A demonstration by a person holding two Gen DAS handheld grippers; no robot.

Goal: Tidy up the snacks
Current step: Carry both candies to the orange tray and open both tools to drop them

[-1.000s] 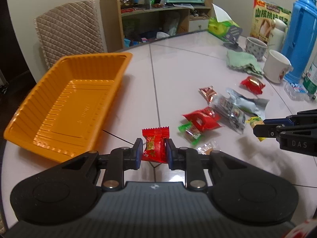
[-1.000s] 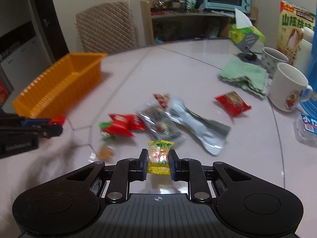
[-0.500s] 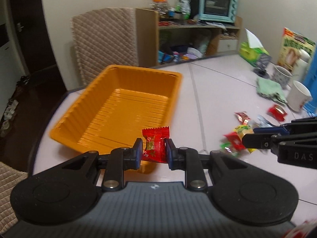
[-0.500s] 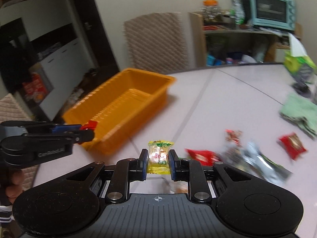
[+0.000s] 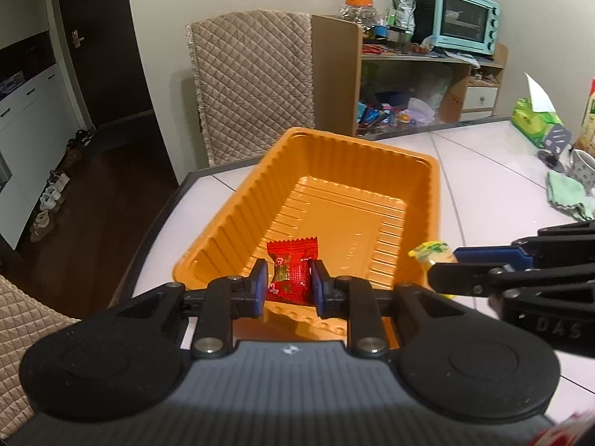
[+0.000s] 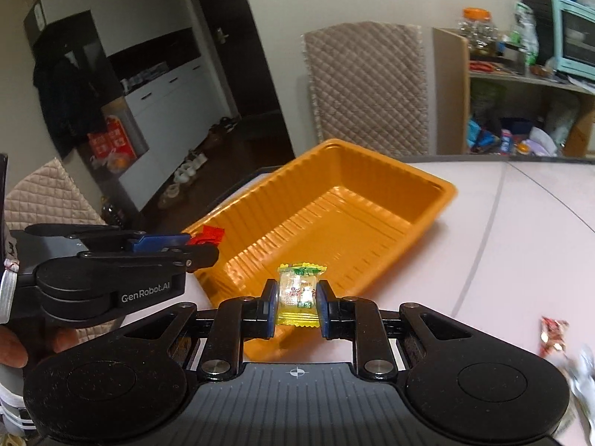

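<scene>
- Left gripper (image 5: 288, 287) is clamped on a red candy (image 5: 292, 269), its blue pads pressed to the wrapper's two sides.
- That candy hangs upright over the near end of the orange tray (image 5: 334, 171), just inside the near rim.
- Right gripper (image 6: 296, 304) is clamped on a yellow candy (image 6: 298, 289) with a clear middle and a green band at its top.
- From the right wrist view, the yellow candy sits over the tray's near right corner, close to the rim; whether it is inside the rim or just outside it cannot be told.
- From the left wrist view, the right gripper comes in from the right edge, its tips level with the tray's right wall, the yellow candy showing at them.
- From the right wrist view, the left gripper comes in from the left edge, the red candy poking out at its tips over the tray's left rim.
- A hand (image 6: 11, 345) shows at the left edge of that view, under the left gripper's body.
- Nothing lies on the tray's ribbed floor.
- The tray lies near the left edge of the pale table (image 5: 494, 193), its far end pointing toward a quilted chair (image 5: 253, 85).
- More snacks (image 6: 554, 334) lie on the table toward its right side, blurred.
- A green cloth (image 5: 567, 193), a mug (image 5: 584, 163) and a green tissue box (image 5: 535, 122) stand toward the table's far right edge.
- Behind the table, a wooden shelf (image 5: 427, 74) carries a teal oven (image 5: 465, 24) and a jar (image 5: 359, 9) with an orange lid.
</scene>
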